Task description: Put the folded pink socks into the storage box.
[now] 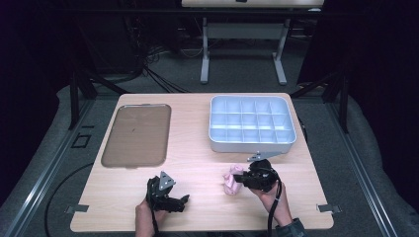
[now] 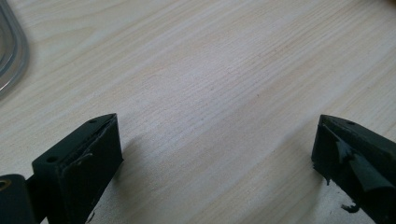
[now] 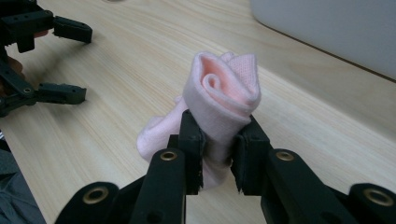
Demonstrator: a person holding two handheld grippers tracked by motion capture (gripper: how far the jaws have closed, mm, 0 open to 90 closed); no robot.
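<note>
A rolled pink sock [image 3: 219,100] is pinched between the jaws of my right gripper [image 3: 218,140], which is shut on it just above the wooden table. From above, the pink sock [image 1: 231,178] sticks out to the left of the right gripper [image 1: 240,180] at the table's front right. My left gripper [image 1: 182,201] rests near the front edge, left of the sock, and is open with only bare wood between its jaws [image 2: 215,149]. In the right gripper view the left gripper [image 3: 70,60] shows at the far left, its jaws apart.
A white divided tray [image 1: 252,123] with several compartments stands at the back right, its wall [image 3: 327,28] just beyond the sock. A flat brown-tinted metal tray [image 1: 138,134] lies at the back left; its rim [image 2: 11,51] shows in the left gripper view.
</note>
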